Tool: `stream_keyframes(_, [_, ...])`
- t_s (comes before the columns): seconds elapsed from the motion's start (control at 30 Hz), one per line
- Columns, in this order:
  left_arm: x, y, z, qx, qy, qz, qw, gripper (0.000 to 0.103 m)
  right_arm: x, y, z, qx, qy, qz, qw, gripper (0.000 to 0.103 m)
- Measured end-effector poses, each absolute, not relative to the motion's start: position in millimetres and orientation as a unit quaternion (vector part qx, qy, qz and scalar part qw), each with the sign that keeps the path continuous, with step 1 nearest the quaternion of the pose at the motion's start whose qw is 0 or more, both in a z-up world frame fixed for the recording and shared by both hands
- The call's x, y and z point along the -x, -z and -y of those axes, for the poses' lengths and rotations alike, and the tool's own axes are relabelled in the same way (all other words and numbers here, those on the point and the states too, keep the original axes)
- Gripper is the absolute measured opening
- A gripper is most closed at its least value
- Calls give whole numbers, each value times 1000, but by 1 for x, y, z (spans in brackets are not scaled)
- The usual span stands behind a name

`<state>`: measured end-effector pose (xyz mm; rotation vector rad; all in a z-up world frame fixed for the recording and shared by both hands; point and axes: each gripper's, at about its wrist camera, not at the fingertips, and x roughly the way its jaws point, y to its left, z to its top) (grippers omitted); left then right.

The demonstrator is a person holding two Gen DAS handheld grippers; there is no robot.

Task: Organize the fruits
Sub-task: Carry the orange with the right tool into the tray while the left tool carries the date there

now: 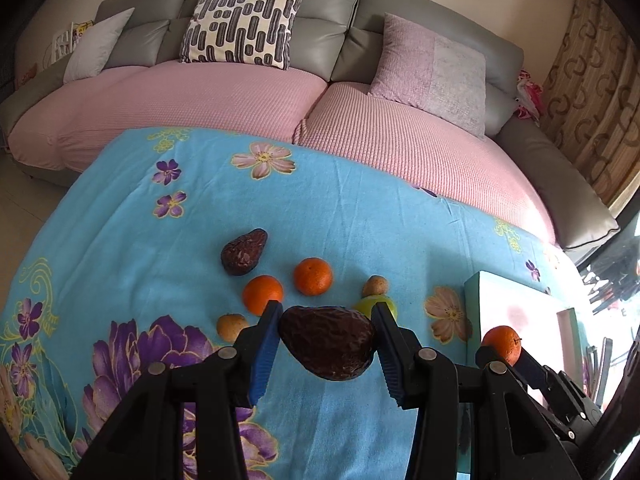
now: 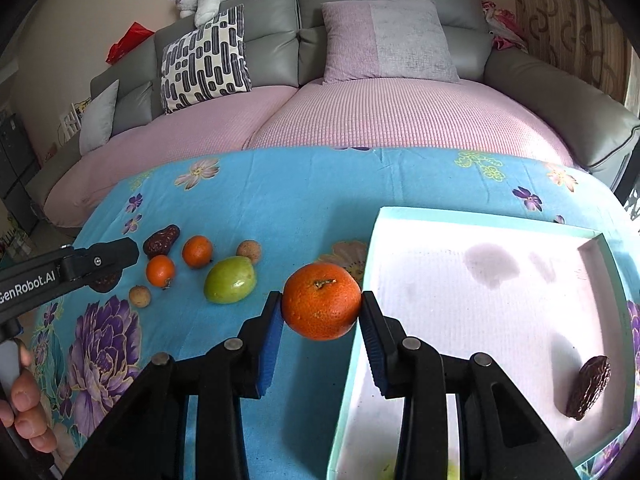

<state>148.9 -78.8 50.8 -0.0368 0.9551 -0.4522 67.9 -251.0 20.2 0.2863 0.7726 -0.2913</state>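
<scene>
My left gripper [image 1: 326, 313] is shut on a dark brown wrinkled fruit [image 1: 326, 346] just above the blue flowered cloth. Beyond it lie another dark fruit [image 1: 243, 252], two oranges [image 1: 263, 294] [image 1: 313, 276], two small tan fruits [image 1: 375, 285] [image 1: 231, 326] and a green fruit [image 1: 382, 303], half hidden by a finger. My right gripper [image 2: 322, 300] is shut on an orange [image 2: 322, 308], held at the left edge of the teal-rimmed white tray [image 2: 480, 222]. One dark fruit [image 2: 590, 388] lies inside the tray at the right. The left gripper [image 2: 120, 256] shows at the far left.
A grey sofa [image 2: 360, 4] with pink seat covers and cushions runs behind the table. A person's hand [image 2: 24, 400] holds the left gripper's handle. The green fruit [image 2: 229, 285] lies between the loose fruit group and the tray.
</scene>
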Motion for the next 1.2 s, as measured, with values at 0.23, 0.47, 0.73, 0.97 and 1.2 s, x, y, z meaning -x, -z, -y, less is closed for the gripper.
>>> stream_keyframes(0.23, [-125,-53,134,-27,272,-454,848,49,-42,-27,300,-161,196,-374,892,40])
stream_keyframes(0.47, [-101,-55,189,-65,322,-447,832,49,-5,-28,355,-206,246,-362,875,40])
stream_keyframes(0.73, [-76,-42,241,-110,361,-447,811,49,32,-24,403,-224,306,-352,856,40])
stream_keyframes(0.97, [-58,-19,267,-153,379,-457,790,49,43,-14,421,-231,322,-360,844,40])
stream_keyframes(1.2, [-56,-5,271,-165,377,-470,781,49,33,-1,421,-228,315,-385,837,40])
